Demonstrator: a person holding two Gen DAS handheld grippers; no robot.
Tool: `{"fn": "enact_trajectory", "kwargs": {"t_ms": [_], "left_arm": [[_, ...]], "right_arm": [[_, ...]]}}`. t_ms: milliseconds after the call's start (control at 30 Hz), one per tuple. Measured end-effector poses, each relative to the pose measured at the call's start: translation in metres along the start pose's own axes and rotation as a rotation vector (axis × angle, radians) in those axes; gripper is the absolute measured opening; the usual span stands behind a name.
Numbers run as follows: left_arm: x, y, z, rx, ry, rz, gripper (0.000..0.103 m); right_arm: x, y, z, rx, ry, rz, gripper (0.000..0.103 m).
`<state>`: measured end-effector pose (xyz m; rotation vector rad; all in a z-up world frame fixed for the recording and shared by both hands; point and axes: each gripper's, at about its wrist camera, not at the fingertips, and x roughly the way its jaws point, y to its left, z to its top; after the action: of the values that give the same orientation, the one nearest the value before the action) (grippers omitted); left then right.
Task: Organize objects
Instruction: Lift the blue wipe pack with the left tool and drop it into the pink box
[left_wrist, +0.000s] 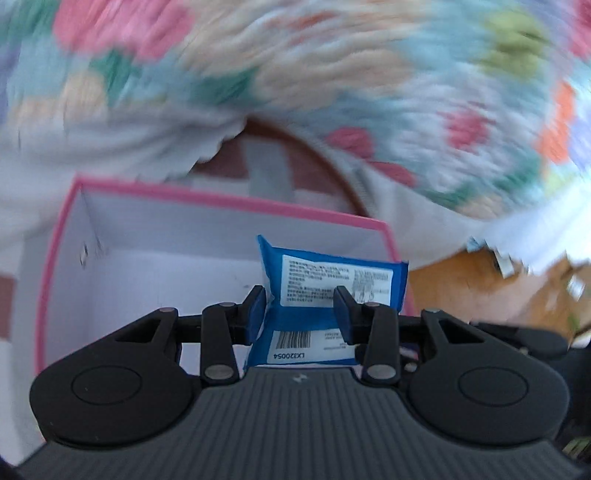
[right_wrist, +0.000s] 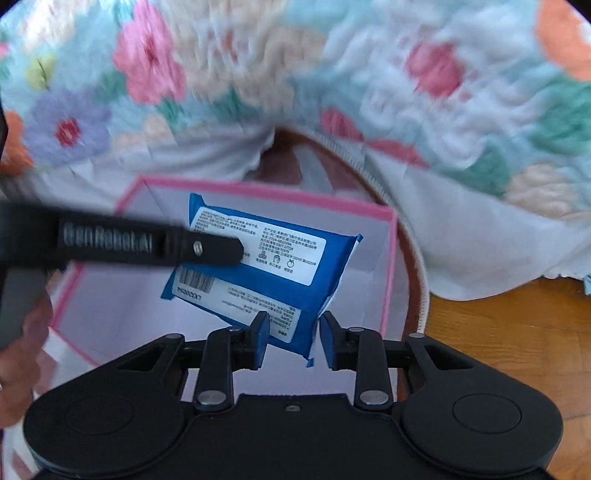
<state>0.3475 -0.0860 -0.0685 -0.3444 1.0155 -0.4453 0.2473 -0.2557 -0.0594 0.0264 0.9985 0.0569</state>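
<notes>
Left wrist view: left hand-held gripper (left_wrist: 299, 308) clamped on blue wipes pack (left_wrist: 332, 280), hanging over pink-rimmed box (left_wrist: 229, 201). Right hand-held gripper (right_wrist: 293, 338) pinching pack's lower corner, long axis slanting across box.

"LX320054" on blue packet (left_wrist: 332, 284) label.

Wooden floor (right_wrist: 517, 332), pink-rimmed box (right_wrist: 388, 258), floral blanket (right_wrist: 443, 110)

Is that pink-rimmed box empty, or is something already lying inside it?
Apparently empty: the pink-rimmed box shows bare white walls and floor. The blue packet hangs above it, pinched by both grippers.
</notes>
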Motion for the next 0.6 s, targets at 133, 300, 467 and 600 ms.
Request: {"fn": "enact_trajectory", "kwargs": {"t_ms": [133,300,467,600], "left_arm": [[0.029,0.011,-0.002,-0.023,0.047,0.078,0.038],[0.052,0.005,-0.005,-0.006,0.074,0.116,0.038],[0.067,0.000,0.004,-0.016,0.028,0.109,0.038],[0.075,-0.008,0.005,0.030,0.002,0.196,0.038]], "right_arm": [[0.027,0.006,0.006,-0.003,0.039,-0.002,0.033],[0.048,0.013,0.008,-0.069,0.054,-0.099,0.033],[0.066,0.011,0.013,-0.117,0.059,-0.170,0.024],[0.067,0.021,0.012,-0.183,0.008,-0.246,0.024]]}}
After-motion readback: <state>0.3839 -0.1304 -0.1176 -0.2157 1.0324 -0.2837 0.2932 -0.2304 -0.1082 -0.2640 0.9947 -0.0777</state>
